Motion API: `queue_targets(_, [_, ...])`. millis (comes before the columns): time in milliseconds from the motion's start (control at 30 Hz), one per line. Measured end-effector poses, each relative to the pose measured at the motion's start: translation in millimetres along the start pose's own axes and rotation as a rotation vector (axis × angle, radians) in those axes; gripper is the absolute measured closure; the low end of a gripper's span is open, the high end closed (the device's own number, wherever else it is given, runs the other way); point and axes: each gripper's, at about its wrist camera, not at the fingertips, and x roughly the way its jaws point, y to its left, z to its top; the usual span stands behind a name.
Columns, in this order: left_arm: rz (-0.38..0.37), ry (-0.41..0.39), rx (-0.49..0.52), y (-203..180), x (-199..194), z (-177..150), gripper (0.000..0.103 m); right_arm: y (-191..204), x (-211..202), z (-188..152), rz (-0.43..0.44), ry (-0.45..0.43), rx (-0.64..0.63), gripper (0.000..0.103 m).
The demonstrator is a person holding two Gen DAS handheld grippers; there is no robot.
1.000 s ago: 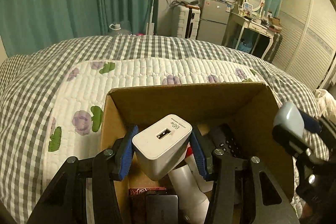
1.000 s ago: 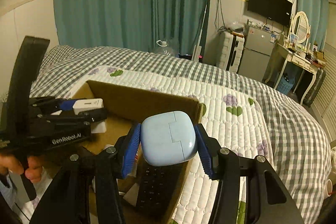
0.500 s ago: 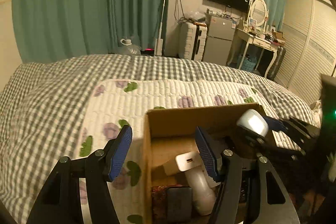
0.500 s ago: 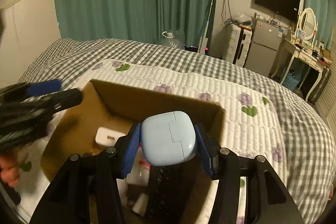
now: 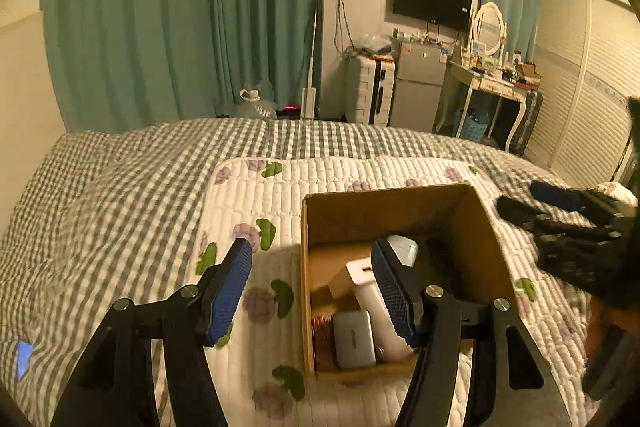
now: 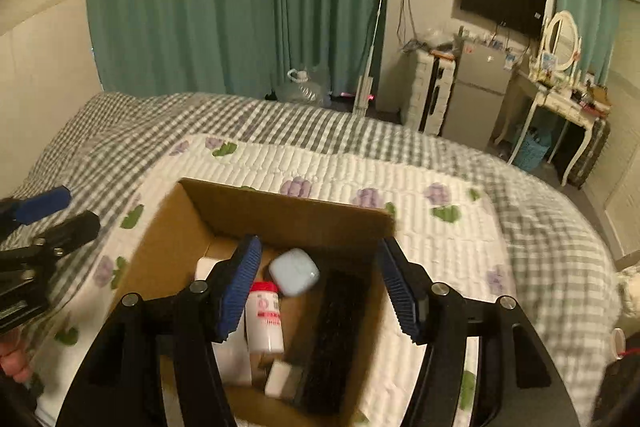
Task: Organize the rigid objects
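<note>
Pale blue against brown card: found the rounded case (image 6: pixel 294 277) lying loose inside the cardboard box (image 6: pixel 280 205), towards its far end, tilted, and touching the red cap of a white bottle (image 6: pixel 264 323) on its near left. Noted no marked long axis on the case itself, being nearly as wide as long; by contrast, saw the bottle and the dark remote (image 6: pixel 340 327) on the right both laid lengthwise from near to far. Made out a white charger (image 5: pixel 362 273) just left of the case and a flat silver device (image 5: pixel 354 339) at the near end. Placed the case just ahead of and below the right gripper (image 6: pixel 320 247), a little left of its centre line, with the jaws spread wide over the box and pinching nothing. Saw the left gripper (image 5: pixel 310 255) likewise spread and empty, straddling the left wall of the box, one finger over the quilted mat (image 6: pixel 400 187) and the other over the contents. Judged the right gripper the nearer of the two to the case, which looked already stowed and needed no further grip. Beyond the mat, saw only the checked bedspread (image 6: pixel 280 123); spotted no other loose item there, so could not tell what the next pick would be.
</note>
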Motion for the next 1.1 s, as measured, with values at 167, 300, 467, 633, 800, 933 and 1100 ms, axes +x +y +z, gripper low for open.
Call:
queue_targets(167, [-0.01,-0.07,-0.014,-8,-63,-2,0.036,1,-88,-3,0.005,-0.057,0.007,0.038])
queue_targets(300, [-0.001,-0.16,-0.005,-16,-114,-10,0.012,8,-167,-18,-0.018,-0.153,0.024,0.025])
queue_targets(467, [-0.071,-0.287,0.039,-22,-166,-36,0.0,13,-227,-57,-0.017,-0.265,0.071,0.004])
queue_targets(633, [-0.046,-0.331,0.005,-18,-185,-63,0.0,10,-247,-86,-0.046,-0.33,0.145,0.0])
queue_targets(800, [0.002,-0.328,-0.005,-16,-170,-94,0.0,17,-247,-109,-0.091,-0.371,0.139,0.0])
queue_targets(933, [0.016,-0.283,0.006,-17,-143,-110,0.0,26,-223,-123,-0.101,-0.377,0.096,0.0])
queue_targets(1100, [0.009,-0.245,-0.02,-8,-130,-118,0.0,30,-198,-134,-0.082,-0.364,0.117,0.0])
